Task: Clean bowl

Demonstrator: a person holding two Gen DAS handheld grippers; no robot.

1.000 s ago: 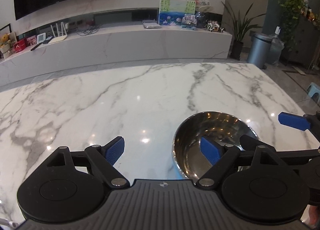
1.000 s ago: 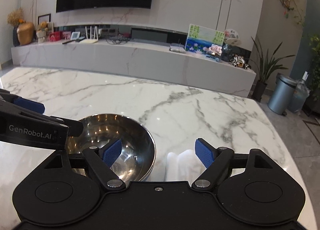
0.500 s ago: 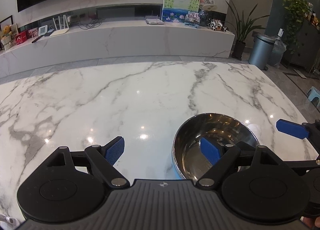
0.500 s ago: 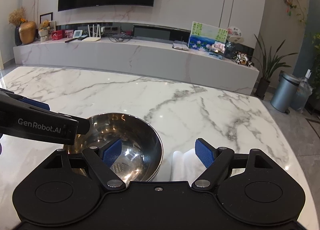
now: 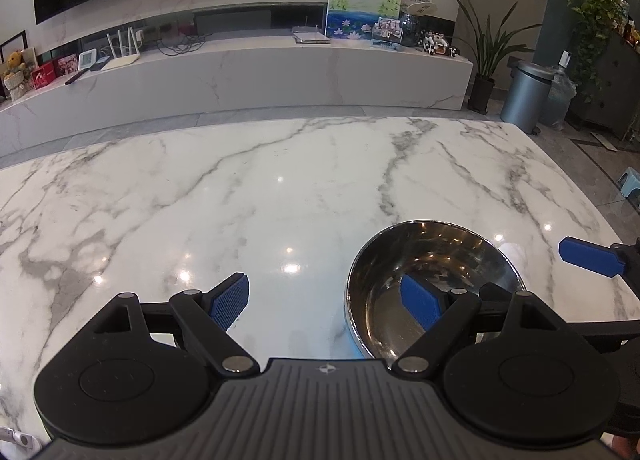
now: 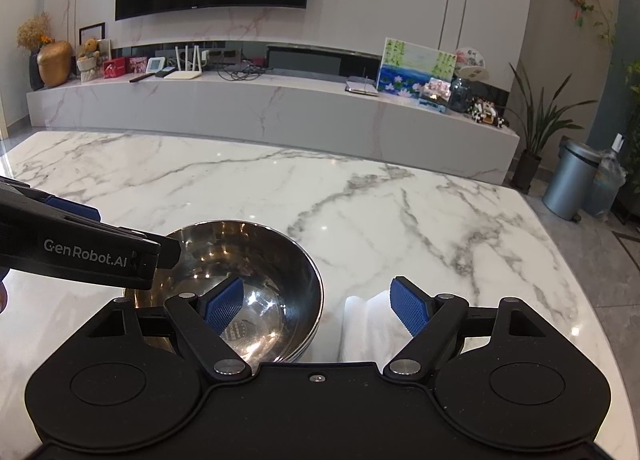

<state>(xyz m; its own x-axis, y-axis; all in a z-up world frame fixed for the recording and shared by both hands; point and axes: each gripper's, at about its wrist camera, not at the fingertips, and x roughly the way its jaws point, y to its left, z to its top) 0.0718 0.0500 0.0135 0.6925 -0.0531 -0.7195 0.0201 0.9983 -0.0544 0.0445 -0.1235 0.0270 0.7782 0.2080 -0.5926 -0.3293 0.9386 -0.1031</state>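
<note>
- Our left gripper (image 5: 325,300) has its jaws spread wide and holds nothing. Its right finger hangs over the steel bowl (image 5: 434,280); its left finger hangs over bare marble table (image 5: 240,188).
- Our right gripper (image 6: 318,304) is likewise spread wide and empty. Its left finger is over the bowl's interior, and its right finger is over a white folded cloth (image 6: 366,310).
- The bowl sits upright on the table, just left of the cloth; whether the two touch we cannot tell.
- We judge the task barely begun: nothing is grasped and no wiping contact is visible.
- Remaining, in our judgement: secure the bowl, take up the cloth, wipe the interior.
</note>
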